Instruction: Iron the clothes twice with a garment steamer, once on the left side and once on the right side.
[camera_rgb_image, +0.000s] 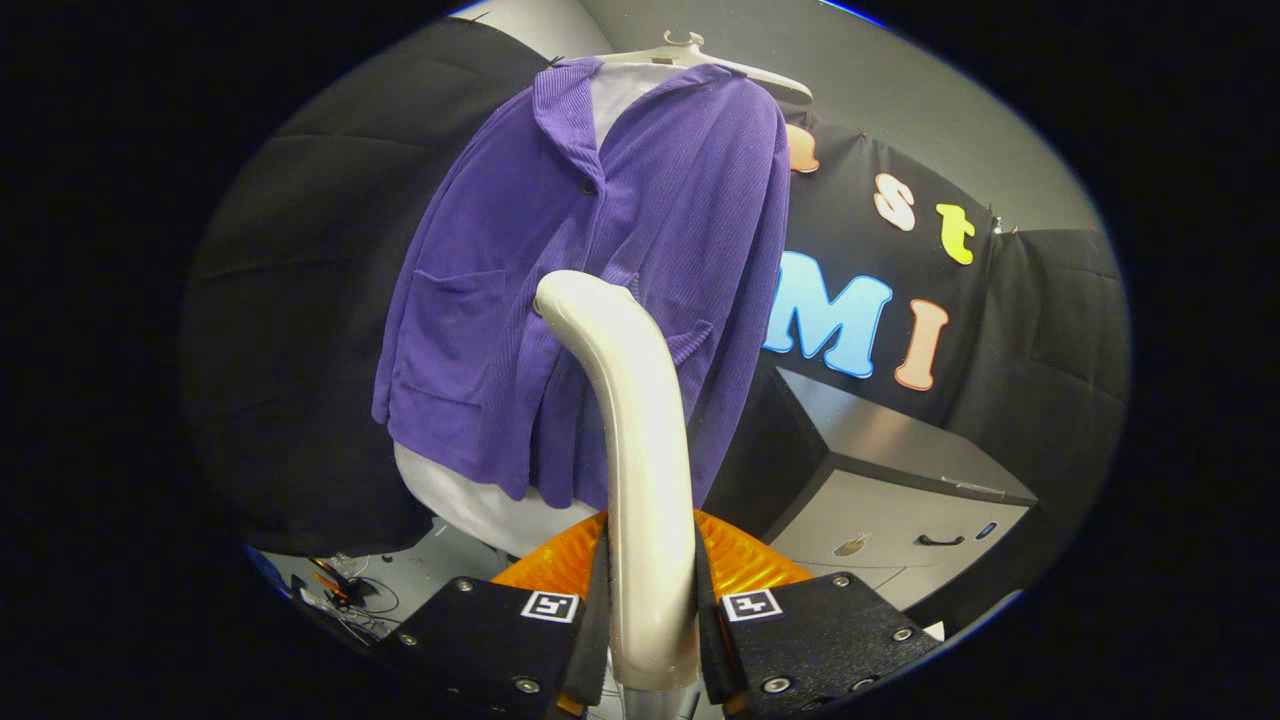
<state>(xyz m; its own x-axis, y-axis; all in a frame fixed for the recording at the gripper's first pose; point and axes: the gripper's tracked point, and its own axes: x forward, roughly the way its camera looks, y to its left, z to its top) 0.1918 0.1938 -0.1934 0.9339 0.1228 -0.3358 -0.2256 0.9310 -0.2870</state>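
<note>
1. The booth is draped in black cloth with a grey wall above; a grey cabinet (900, 480) stands at about four o'clock from the hanging garment
2. The gripper (650, 620) has both fingers pressed on the pale handle of the garment steamer (640, 430), which rises from between them and curves forward, its head close to or touching the purple jacket (600, 300) near the middle front, at twelve o'clock from the fingers
3. The jacket hangs on a white hanger (700, 55) over a pale form; something orange and ribbed (740, 565) sits just beyond the fingers, behind the handle
4. Judged step: the steamer is held and brought to the cloth, so a pass seems to be starting or under way; which side is done I cannot tell
5. The next move calls for a steady stroke along one front panel, head kept against the fabric, grip firm
6. Containers: the cabinet's drawer is closed, contents hidden; the jacket's patch pocket (450, 320) at nine o'clock of the steamer head looks flat
</note>
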